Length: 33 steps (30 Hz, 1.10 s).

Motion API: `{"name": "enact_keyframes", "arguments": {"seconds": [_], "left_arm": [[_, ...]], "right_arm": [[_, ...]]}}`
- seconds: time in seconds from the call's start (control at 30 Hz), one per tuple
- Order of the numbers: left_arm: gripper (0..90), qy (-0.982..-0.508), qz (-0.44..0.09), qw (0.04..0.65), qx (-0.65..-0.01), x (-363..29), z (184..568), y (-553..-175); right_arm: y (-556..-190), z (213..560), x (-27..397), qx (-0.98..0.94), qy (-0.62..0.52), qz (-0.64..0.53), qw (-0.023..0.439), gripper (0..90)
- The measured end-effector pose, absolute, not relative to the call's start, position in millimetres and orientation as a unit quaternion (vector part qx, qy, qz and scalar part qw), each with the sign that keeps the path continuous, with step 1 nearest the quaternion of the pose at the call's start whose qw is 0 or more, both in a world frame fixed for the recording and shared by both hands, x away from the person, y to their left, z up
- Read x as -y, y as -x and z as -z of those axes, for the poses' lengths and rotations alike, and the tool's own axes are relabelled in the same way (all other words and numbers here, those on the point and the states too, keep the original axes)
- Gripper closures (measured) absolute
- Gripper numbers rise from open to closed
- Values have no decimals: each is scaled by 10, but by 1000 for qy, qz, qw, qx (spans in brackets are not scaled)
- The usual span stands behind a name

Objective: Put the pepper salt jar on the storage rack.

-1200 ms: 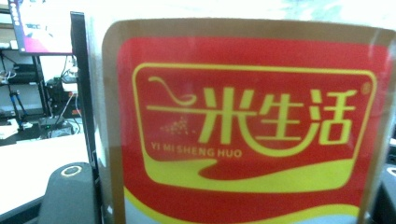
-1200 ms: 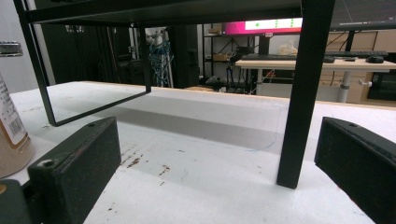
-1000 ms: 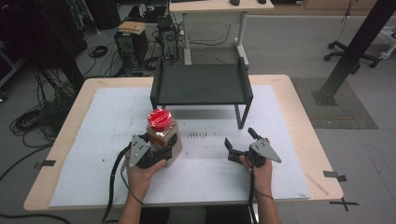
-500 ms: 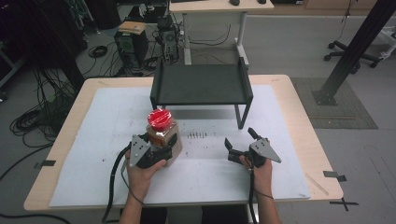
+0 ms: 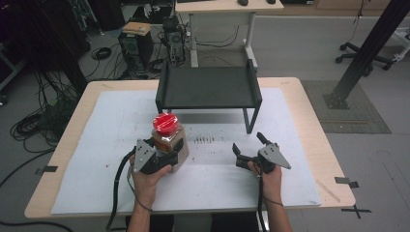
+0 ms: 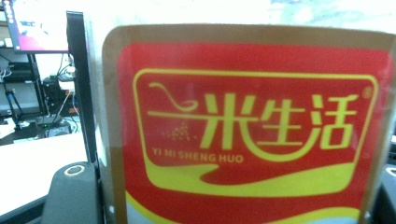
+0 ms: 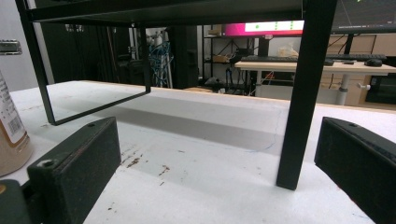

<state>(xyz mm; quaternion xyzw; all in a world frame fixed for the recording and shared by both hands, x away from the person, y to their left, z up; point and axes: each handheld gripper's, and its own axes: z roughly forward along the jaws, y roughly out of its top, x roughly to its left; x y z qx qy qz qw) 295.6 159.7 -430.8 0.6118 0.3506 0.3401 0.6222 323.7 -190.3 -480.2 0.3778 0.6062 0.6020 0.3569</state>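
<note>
A clear jar (image 5: 169, 141) with a red lid stands upright on the white mat (image 5: 92, 145), left of centre. My left gripper (image 5: 168, 157) is shut on the jar's lower body, coming in from the near side. In the left gripper view the jar's red and yellow label (image 6: 247, 126) sits right up against the camera, between the two jaws. My right gripper (image 5: 247, 142) rests on the mat to the right, open, with nothing between its fingers. It points toward the front right leg (image 7: 303, 93) of the black rack, and the jar (image 7: 11, 135) is at its far left.
A black metal rack (image 5: 208, 87) stands on the far half of the mat, with open space beneath its shelf. Small dark marks (image 5: 205, 140) dot the mat between the grippers. The wooden table edge (image 5: 333, 159) runs close on the right. Desks and cables lie beyond.
</note>
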Motion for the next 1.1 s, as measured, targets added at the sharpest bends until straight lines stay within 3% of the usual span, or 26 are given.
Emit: {"name": "enact_keyframes", "arguments": {"seconds": [0.4, 1.1], "left_arm": [[251, -615, -321, 628, -352, -1608, 4211, -2913], [251, -620, -294, 651, -326, -1448, 3655, -2987]], "right_arm": [[-3237, 4801, 1900, -608, -375, -601, 357, 7], [-3229, 4804, 1903, -605, -374, -605, 359, 3]]}}
